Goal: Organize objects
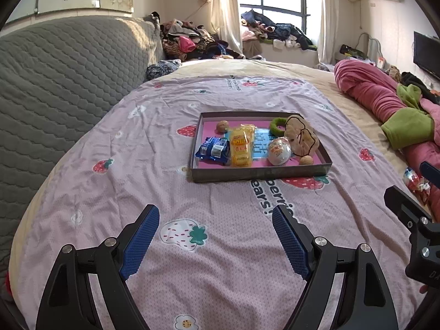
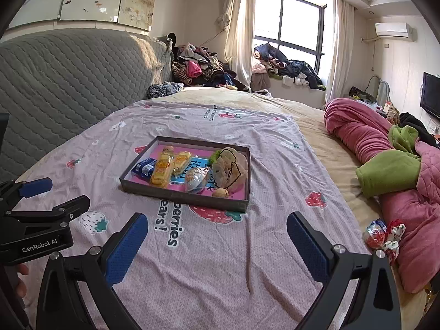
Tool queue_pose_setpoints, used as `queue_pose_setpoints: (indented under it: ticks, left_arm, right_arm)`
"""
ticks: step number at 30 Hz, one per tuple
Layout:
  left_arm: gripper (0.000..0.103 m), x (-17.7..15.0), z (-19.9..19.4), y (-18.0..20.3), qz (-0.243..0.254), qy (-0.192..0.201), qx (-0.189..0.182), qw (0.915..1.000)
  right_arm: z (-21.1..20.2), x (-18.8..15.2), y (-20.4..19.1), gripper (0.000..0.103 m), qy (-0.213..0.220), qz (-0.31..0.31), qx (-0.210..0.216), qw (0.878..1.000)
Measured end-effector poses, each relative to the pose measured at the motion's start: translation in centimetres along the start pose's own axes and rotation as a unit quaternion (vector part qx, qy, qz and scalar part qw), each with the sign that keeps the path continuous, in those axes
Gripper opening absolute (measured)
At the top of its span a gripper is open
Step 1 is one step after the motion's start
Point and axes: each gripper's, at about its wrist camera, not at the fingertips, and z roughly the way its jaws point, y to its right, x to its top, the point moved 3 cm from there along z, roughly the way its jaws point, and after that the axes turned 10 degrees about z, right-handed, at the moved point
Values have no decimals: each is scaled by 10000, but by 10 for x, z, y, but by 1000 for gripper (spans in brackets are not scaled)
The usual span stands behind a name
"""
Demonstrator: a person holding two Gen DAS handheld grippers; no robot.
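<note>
1. A shallow rectangular tray (image 1: 258, 172) with grey card walls and a pink floor sits in the middle of the bed, on a pink sheet (image 1: 137, 165) printed with strawberries and lettering.
2. In the tray lie a crinkly blue packet (image 1: 213, 151) at its left, a glossy yellow snack pack (image 1: 241, 148) beside it, a rounded clear-wrapped egg (image 1: 279, 151), a flat tan plush (image 1: 301, 137) with black stitched outlines, a green ring (image 1: 277, 126) and two wrinkled walnuts, one (image 1: 222, 126) at the back, one (image 1: 306, 160) near the front wall.
3. The left gripper (image 1: 217, 236) hangs over bare sheet short of the tray, blue textured pads wide apart, nothing between them.
4. The right gripper (image 2: 217, 243) likewise stands spread and empty, near the tray's front edge.
5. A small foil-wrapped bundle (image 2: 383, 235) lies at the sheet's right edge, touching a rolled pink quilt (image 2: 365, 137) with green lining.
6. A grey quilted headboard (image 2: 68, 82) curves along the left; clothes heap (image 2: 200, 68) by a curtained window (image 2: 288, 24).
</note>
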Motion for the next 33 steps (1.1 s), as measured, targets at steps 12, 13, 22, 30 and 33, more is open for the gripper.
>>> queue_pose_setpoints:
  ticks: [12,13,22,30,33]
  left_arm:
    - [85,-19,18,7,58,-195,34,9998]
    - [85,-21,20,7,64,-214,32,9997]
    - [85,-32,29,6,-23,-269,-38,9996]
    - [85,-41,40,7,-28,-337,-64,9994]
    - [85,-46,45,6,-116,-391,-80,9991]
  right_arm:
    - [10,-18,9,102,-177,114,-70,9998]
    - [11,-19,9,102,-189,114,-71,9997]
    - [18,-30,11,102,-250,132,-101,9995]
    - [31,-47,13,102,-427,148,-129,9989]
    - [35,-51,14,102,-474,147,-131,9987]
